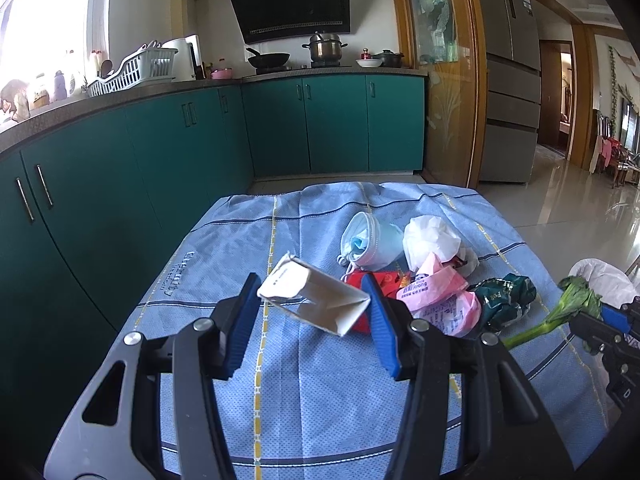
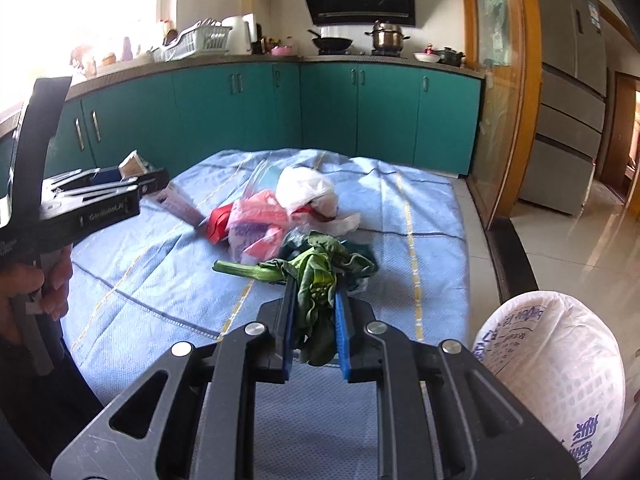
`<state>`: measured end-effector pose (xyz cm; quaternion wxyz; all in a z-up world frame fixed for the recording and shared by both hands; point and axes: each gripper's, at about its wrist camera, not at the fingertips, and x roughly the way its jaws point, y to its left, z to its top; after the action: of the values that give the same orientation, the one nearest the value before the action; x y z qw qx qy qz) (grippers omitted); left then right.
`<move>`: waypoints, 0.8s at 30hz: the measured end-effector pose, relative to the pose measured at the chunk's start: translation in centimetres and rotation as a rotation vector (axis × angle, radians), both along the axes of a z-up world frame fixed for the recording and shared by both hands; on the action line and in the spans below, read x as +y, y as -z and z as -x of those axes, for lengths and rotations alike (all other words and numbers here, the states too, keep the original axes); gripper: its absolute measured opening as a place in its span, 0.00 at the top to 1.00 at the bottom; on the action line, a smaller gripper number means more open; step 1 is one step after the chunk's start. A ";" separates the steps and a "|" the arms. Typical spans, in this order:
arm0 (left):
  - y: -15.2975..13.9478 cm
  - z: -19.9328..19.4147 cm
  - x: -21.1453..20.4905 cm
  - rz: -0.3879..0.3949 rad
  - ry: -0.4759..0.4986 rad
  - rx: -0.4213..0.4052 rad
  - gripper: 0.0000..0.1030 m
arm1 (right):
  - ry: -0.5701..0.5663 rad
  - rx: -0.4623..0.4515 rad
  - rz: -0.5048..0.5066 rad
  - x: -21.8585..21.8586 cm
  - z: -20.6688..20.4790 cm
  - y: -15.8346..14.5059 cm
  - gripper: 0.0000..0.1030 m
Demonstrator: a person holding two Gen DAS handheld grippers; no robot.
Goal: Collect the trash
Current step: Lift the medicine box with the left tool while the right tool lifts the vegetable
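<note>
The right gripper [image 2: 316, 312] pinches a limp vegetable stalk [image 2: 280, 272], the left gripper [image 1: 312, 308] clamps a crumpled carton [image 1: 316, 300]; either may slip short of the bin [image 2: 560, 368] beside the right claw.

This is a home kitchen. Beyond the left tongs [image 1: 312, 304] a run of teal-green cabinet doors with metal bar handles [image 1: 332, 120] carries a speckled grey stone counter [image 1: 120, 94]. On it stand a black wok [image 1: 269, 60] and a lidded steel stockpot [image 1: 325, 48] under a slanted black glass range hood [image 1: 292, 4]. Left of these sits a white plastic dish rack [image 1: 134, 70] near a bright window [image 1: 44, 20]. To the right stands a tall grey multi-door refrigerator [image 1: 510, 80], and past it a glossy tiled floor [image 1: 576, 200] leads into living rooms.
</note>
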<state>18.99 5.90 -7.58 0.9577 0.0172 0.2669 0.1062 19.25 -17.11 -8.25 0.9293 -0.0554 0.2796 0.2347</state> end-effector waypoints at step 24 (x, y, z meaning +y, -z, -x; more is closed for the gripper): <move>-1.1 -0.1 -7.6 0.057 0.140 -0.017 0.51 | 0.222 -0.047 -0.101 -8.3 0.7 -1.4 0.83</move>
<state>19.04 -1.69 -6.44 0.9652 0.0079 0.2597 0.0314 18.54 -25.42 -6.82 0.9576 0.0173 0.2500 0.1425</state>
